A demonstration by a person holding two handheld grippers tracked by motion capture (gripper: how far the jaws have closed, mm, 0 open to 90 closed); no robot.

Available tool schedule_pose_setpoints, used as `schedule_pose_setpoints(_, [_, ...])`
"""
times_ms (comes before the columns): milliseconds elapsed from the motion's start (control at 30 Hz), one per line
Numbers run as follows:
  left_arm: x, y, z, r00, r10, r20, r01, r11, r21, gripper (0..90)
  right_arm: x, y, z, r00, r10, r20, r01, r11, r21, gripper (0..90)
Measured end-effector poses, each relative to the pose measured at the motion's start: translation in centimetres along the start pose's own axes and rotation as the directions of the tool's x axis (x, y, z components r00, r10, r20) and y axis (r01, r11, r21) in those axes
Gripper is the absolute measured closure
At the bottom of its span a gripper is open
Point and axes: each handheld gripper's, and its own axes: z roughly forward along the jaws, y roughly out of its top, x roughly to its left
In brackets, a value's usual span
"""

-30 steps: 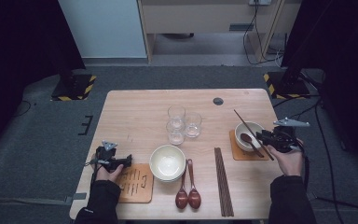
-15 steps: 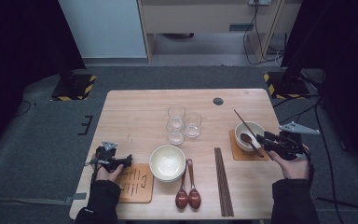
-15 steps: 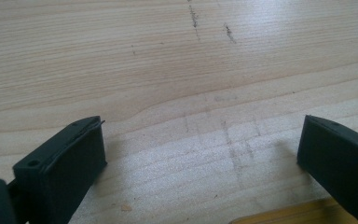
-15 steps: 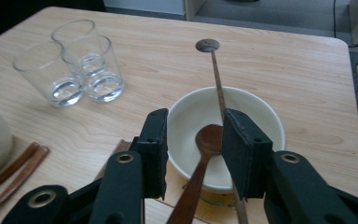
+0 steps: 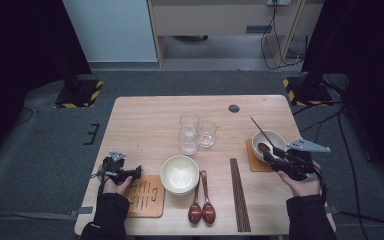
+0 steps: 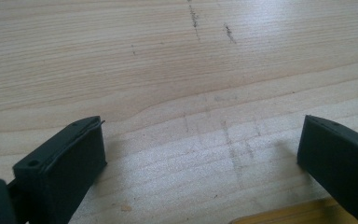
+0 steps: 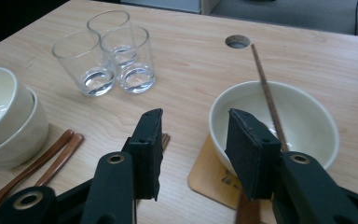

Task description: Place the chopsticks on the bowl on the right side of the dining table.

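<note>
By the tabletop's right edge, the right claw [image 7: 193, 140] had just spread, empty, beside the bowl [image 7: 303, 126]. Left claw [image 6: 200, 154] sat spread. Best retreat level, clear of the chopstick [image 7: 266, 95].

The pale wooden table [image 5: 150, 125] is evenly lit from above, while the floor around it falls to near-black at both sides. Shadows on the table are soft and short. The three clear drinking glasses [image 7: 105, 51] at its middle catch small glints. The high view is soft and slightly grainy; the nearest black jaws blur in both gripper views.
</note>
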Motion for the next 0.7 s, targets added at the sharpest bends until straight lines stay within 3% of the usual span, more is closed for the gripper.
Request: schedule_pose_setpoints(700, [0.0,0.0,0.0,1.0000,0.000,0.000,0.000,1.0000,0.000,0.0,4.0,-3.3,2.3,0.9989,-0.034,-0.033,0.037,0.997,0.074,54.5])
